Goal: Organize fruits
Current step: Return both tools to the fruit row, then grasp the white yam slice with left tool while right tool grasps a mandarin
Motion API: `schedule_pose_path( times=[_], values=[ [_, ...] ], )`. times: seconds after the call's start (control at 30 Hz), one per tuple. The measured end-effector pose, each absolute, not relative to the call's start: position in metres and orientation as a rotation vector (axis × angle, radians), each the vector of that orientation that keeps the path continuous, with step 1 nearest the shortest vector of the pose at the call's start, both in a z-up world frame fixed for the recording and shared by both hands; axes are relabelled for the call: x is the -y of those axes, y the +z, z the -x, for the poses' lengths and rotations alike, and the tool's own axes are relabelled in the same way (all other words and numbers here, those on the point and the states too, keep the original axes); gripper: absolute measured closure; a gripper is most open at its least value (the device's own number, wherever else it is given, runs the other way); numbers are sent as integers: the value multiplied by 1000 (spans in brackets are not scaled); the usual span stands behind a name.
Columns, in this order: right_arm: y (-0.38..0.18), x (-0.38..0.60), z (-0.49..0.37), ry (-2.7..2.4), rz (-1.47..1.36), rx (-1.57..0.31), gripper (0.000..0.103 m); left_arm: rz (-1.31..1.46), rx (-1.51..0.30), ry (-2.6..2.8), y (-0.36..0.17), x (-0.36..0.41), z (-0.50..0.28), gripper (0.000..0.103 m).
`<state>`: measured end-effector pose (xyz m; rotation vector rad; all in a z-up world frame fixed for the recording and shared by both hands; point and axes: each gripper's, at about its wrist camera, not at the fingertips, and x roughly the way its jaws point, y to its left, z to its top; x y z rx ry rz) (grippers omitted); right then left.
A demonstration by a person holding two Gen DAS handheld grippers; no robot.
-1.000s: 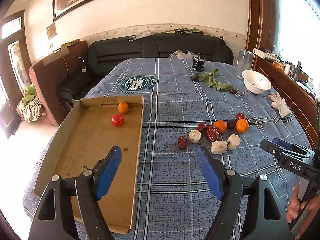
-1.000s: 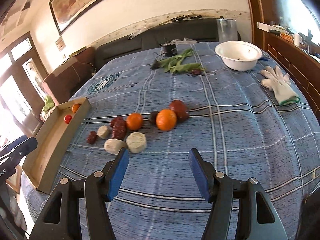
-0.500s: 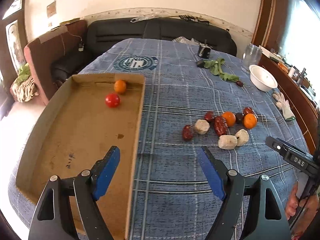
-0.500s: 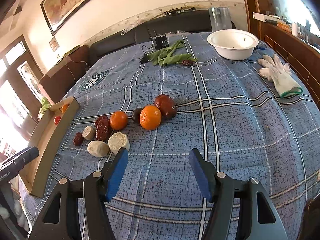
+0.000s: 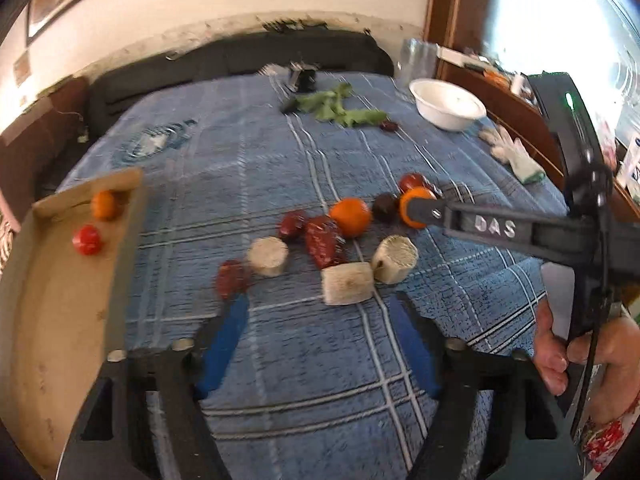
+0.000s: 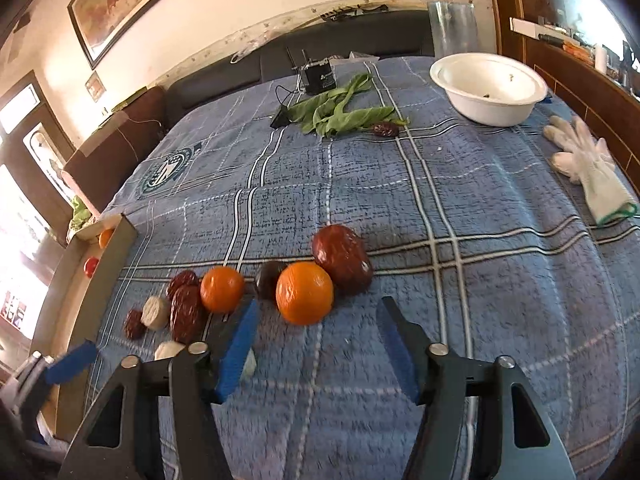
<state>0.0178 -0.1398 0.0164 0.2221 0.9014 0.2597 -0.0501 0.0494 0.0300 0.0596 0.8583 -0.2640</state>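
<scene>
A cluster of fruit lies mid-table: two oranges, a big red date, a dark plum, wrinkled red dates and pale cut chunks. My right gripper is open, low over the cloth, just short of the nearer orange. My left gripper is open, just short of the pale chunks. A cardboard tray at left holds a small orange and a red tomato. The right gripper's arm crosses the left wrist view.
A white bowl, green leaves with a lone date, a black device and a glass jar sit at the far end. A white glove lies at the right edge. A sofa stands beyond.
Both grippers have moved forward and down toward the fruit cluster. The left one swung right, away from the tray. Both stay open.
</scene>
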Motion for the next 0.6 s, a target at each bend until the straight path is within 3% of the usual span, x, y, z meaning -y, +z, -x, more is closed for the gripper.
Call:
schedule_pose_path(
  times=[0.07, 0.4, 0.43, 0.47, 0.53, 0.6],
  values=[
    [14, 138, -22, 260, -235, -908, 44, -41, -889, -292, 23, -46, 41, 47],
    [10, 137, -31, 238, -228, -877, 47, 15, -913, -323, 9, -43, 19, 47],
    [10, 138, -31, 242, -234, -875, 50, 12, -908, -325, 9, -43, 19, 51],
    [10, 138, -31, 250, -242, -873, 54, 10, -903, -335, 9, -42, 20, 72],
    [10, 138, -30, 266, -250, -866, 67, 22, -896, -366, 9, -41, 21, 73],
    [11, 136, -27, 262, -237, -858, 67, 30, -880, -368, 10, -42, 23, 73]
  ],
)
